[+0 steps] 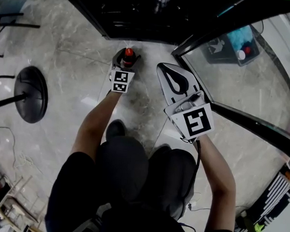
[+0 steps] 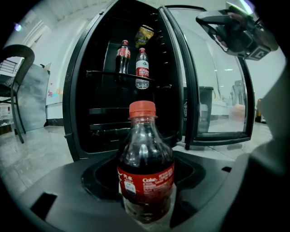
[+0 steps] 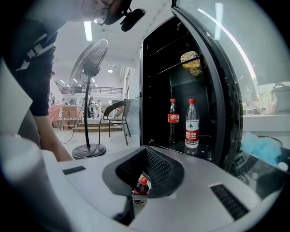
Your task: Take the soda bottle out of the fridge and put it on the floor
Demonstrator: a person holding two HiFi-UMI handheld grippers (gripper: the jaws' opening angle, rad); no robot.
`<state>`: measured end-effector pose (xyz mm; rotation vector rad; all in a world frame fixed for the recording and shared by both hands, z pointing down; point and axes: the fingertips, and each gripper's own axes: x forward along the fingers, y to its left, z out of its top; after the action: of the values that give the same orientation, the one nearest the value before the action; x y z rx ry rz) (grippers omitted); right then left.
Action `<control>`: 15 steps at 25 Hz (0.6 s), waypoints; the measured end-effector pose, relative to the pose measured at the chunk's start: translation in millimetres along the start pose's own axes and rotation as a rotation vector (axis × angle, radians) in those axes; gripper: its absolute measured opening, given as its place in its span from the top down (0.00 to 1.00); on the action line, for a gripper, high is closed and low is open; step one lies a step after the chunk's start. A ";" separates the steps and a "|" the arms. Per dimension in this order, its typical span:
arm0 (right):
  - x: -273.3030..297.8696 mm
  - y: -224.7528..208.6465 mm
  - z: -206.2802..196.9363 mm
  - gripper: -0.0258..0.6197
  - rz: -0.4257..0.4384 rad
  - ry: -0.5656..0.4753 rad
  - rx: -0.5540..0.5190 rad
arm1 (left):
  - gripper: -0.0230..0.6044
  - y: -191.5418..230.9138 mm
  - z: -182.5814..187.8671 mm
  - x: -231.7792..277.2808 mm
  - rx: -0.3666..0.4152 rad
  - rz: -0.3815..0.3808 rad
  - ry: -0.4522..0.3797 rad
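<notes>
Nearest me and well back from the fridge point(image 2: 76, 95), the person's shoe point(image 1: 116, 129) is planted on the floor point(image 1: 76, 41). A shuffle forward from there would carry both arms along and could jolt what they hold.

Closer to the fridge, the right tool point(image 1: 162, 67) hangs with its tips together and nothing in it, just beside the lower edge of the fridge's open door point(image 1: 243, 89). A careless swing of that arm could knock the glass and send the door round toward the fridge's front, where the bottle is.

The bottle point(image 2: 146, 165) is upright just in front of the fridge's open mouth and fully out of it. The left tool point(image 1: 128, 59) is closed round its lower body, jaws spread wide to take its girth. I'd judge the base is on the floor or very near it, though I can't see the contact. That is the main worry: let go short and it drops and topples. It is tall and narrow and the floor is glossy, so it would roll. Drawing the tool back before both jaws are clear would drag one side and tip it the same way.

Inside the fridge, a cola point(image 2: 123, 56) and a water bottle point(image 2: 142, 68) sit on a shelf, with a snack bag point(image 2: 144, 35) higher up. All three look out of harm's way.
</notes>
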<state>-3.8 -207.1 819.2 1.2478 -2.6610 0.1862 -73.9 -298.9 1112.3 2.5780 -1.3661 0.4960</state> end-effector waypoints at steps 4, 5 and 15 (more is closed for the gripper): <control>0.5 -0.7 1.9 0.93 -0.001 -0.007 -0.001 | 0.46 -2.9 0.8 -1.6 0.033 -0.012 -0.030; 0.6 -0.2 2.1 0.93 0.000 -0.008 -0.003 | 0.46 -3.3 0.2 -3.2 0.037 -0.015 -0.035; 0.5 4.2 -3.6 0.93 0.005 -0.007 0.017 | 0.46 -2.4 -11.4 -16.3 0.021 -0.015 -0.021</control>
<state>-6.9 -204.1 822.7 1.2486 -2.6744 0.2058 -82.8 -281.5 1116.8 2.6156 -1.3543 0.4840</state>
